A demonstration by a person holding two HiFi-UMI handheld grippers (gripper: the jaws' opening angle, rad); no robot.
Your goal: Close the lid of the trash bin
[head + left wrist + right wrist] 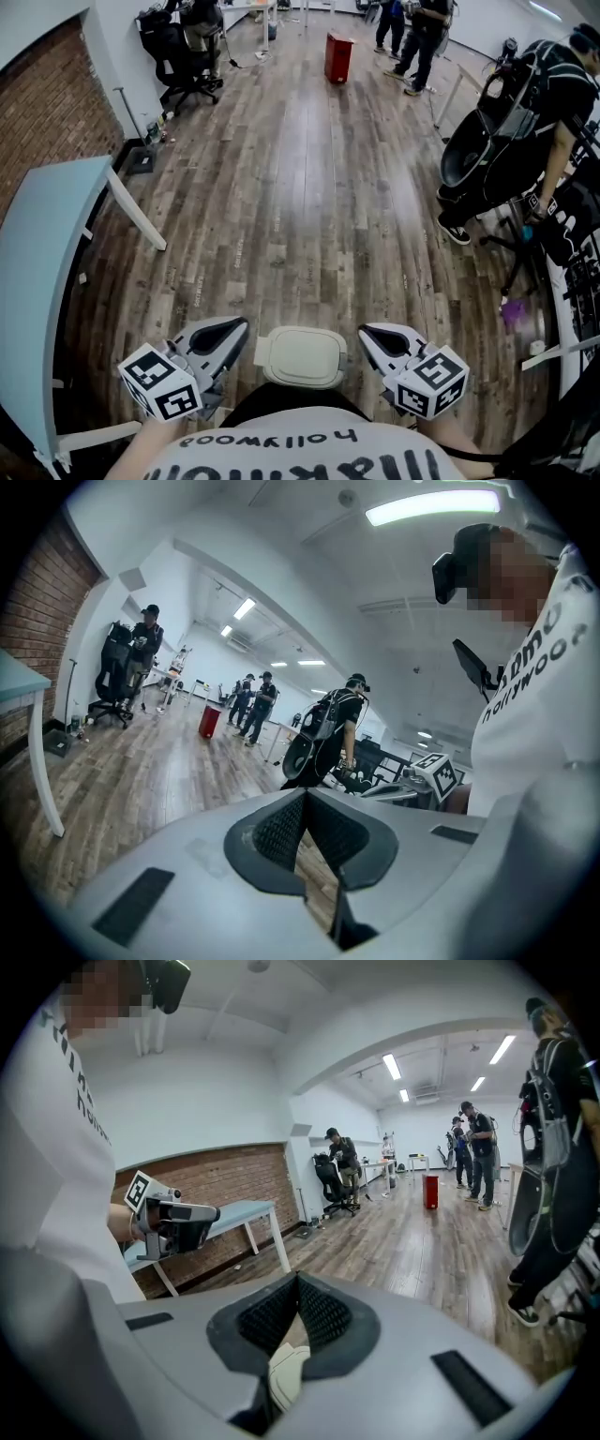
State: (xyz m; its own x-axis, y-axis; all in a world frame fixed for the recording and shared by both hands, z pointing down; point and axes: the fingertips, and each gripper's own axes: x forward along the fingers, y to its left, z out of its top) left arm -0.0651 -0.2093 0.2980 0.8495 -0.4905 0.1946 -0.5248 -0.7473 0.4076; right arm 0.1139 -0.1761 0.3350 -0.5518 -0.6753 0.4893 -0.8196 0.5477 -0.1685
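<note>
A small cream trash bin [302, 356] stands on the wood floor right in front of the person, seen from above. Its lid looks flat on top. My left gripper [230, 330] hangs just left of the bin, my right gripper [375, 336] just right of it, and neither touches it. Both are held above floor level with their jaws together and nothing between them. In the right gripper view, a piece of the cream bin [286, 1372] shows below the shut right gripper [298, 1279]. The left gripper view shows only floor past the left gripper [305, 794].
A light blue table [37, 281] runs along the brick wall at left. At right stand a person [562, 103] and black equipment [478, 150]. A red bin [338, 56], an office chair [183, 56] and more people are far across the floor.
</note>
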